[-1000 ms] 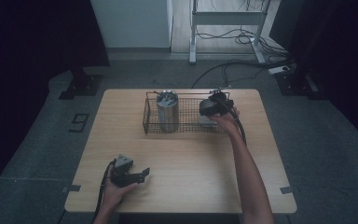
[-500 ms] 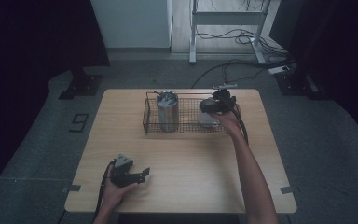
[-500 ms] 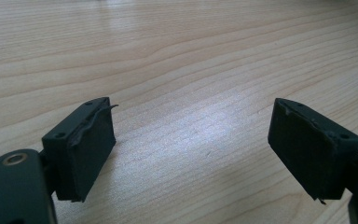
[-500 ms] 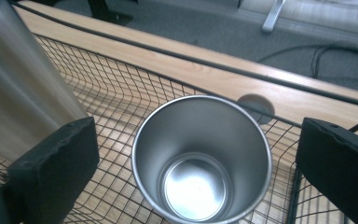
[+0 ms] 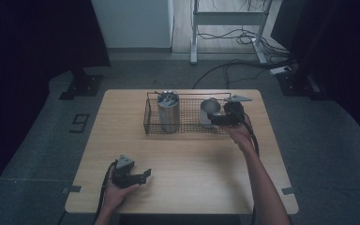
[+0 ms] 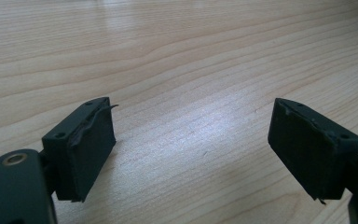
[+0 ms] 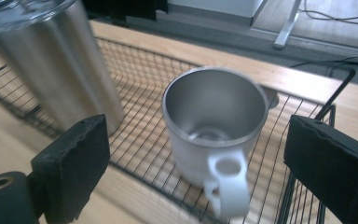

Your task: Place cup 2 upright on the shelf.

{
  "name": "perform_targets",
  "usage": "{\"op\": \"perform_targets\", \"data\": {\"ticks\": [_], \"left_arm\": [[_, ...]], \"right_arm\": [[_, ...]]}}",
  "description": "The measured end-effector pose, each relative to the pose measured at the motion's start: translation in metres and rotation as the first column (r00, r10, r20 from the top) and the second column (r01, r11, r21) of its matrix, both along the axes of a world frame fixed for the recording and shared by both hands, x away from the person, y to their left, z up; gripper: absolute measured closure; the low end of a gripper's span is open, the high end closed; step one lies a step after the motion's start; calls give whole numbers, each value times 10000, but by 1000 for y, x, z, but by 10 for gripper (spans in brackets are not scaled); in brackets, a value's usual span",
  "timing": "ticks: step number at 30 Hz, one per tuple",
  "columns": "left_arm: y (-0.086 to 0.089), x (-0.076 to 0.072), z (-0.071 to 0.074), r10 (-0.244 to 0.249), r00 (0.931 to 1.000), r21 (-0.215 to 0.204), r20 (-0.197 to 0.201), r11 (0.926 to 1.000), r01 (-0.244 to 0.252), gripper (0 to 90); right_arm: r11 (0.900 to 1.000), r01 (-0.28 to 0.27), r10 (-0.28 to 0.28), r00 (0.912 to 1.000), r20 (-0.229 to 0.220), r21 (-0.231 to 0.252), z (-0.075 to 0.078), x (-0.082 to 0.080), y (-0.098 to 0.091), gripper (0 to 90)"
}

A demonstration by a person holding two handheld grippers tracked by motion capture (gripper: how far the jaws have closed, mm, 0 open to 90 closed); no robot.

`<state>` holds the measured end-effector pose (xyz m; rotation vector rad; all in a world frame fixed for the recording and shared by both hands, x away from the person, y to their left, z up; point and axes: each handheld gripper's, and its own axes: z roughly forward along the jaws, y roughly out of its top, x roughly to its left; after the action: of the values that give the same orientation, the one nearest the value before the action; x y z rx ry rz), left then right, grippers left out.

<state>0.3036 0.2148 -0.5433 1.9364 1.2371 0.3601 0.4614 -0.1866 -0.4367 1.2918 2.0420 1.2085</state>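
Mug (image 7: 214,135) stands upright in the right end of the wire basket (image 5: 151,126), mouth up, so its long axis runs straight up from the basket floor. In the right gripper view its white handle (image 7: 228,186) faces the camera, toward the person's side of the desk (image 5: 192,168); the inside is bare steel and the outside white. Beside it, in the left part of the basket and apart from it, stands a taller steel tumbler (image 5: 168,111), also upright.

Right gripper (image 5: 220,119) sits at the basket's right end, level with the mug and pointing left at it. Its jaws have just been closing, yet they stand apart on either side of the mug without touching it; the mug lies beyond the pads rather than between them. Left gripper (image 5: 143,175) rests low near the front left of the desk, its jaws apart over bare wood with nothing between them.

Motion blurs the tumbler's top and the mug's handle in the right gripper view, and the tumbler's rim is cut off by the picture edge. From the high view the gripper covers the mug's handle, and what lies inside the tumbler cannot be made out.
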Motion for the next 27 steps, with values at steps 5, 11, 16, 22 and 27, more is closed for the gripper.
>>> {"op": "perform_targets", "data": {"ticks": [5, 11, 16, 22, 27], "left_arm": [[-1, 0, 0, -35, 10000, 37, -54, 10000, 35, 148], [-2, 0, -1, -32, 10000, 31, -58, 10000, 32, 148], [-2, 0, -2, -49, 10000, 61, -78, 10000, 50, 148], [-3, -1, -2, -80, 9999, 53, -83, 10000, 80, 148], [-4, 0, -2, -60, 9999, 59, -101, 10000, 61, 148]], "right_arm": [[9998, -166, 167, 9998, 138, -95, -10, -22, -8, 89], [9995, -289, 286, 9994, 183, 138, -25, -49, -19, 100], [9994, -206, 198, 9994, 276, 293, -35, -71, -29, 106], [9987, -188, 177, 9996, 233, 475, -52, -95, -39, 121], [9992, -231, 228, 9997, 99, 329, -65, -110, -44, 127]]}}
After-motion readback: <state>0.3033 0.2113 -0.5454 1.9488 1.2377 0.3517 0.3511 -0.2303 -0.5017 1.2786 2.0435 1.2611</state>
